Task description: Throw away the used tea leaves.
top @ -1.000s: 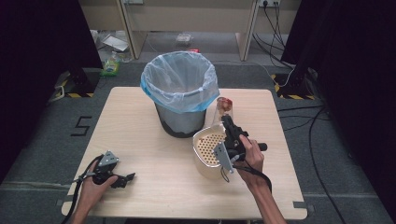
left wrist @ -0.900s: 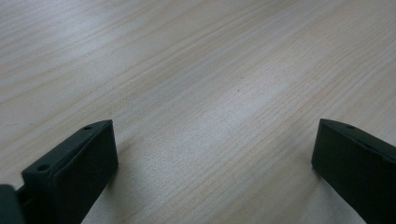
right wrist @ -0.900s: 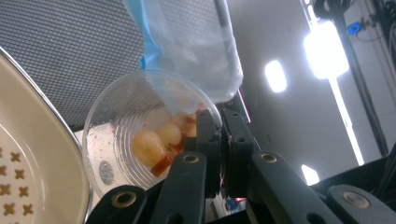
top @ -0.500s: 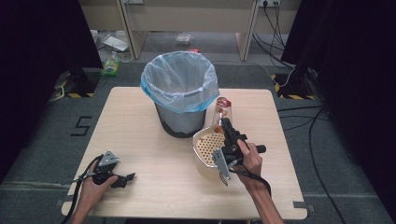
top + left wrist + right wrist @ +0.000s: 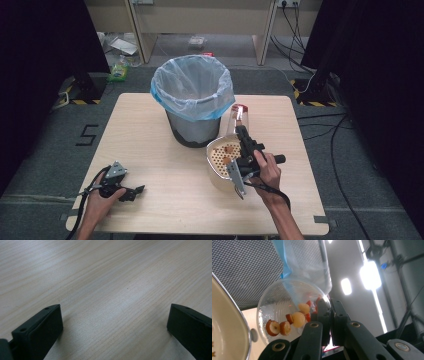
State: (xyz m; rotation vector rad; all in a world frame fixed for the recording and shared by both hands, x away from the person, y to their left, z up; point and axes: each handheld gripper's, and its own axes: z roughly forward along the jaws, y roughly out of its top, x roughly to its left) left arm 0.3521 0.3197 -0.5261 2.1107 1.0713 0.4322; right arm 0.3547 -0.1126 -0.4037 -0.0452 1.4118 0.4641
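The right gripper (image 5: 241, 134) has its fingers (image 5: 324, 315) closed on the wall of a clear plastic cup (image 5: 287, 312), tipped so that its mouth faces the cream perforated basket (image 5: 220, 159) just below and beside the fingers. Red and pale fruit pieces (image 5: 287, 323) lie in the cup against its lower wall. A few pieces (image 5: 229, 149) lie in the basket.

Step in hand, judged: pouring the cup's contents into the basket. The lined bin (image 5: 192, 100) stands just beyond the fingers.

Next move, judged: a steeper tilt, mouth kept over the basket.

The left gripper (image 5: 131, 190) rests on the tabletop (image 5: 112, 285), well apart, its fingers (image 5: 40, 327) wide with nothing between.
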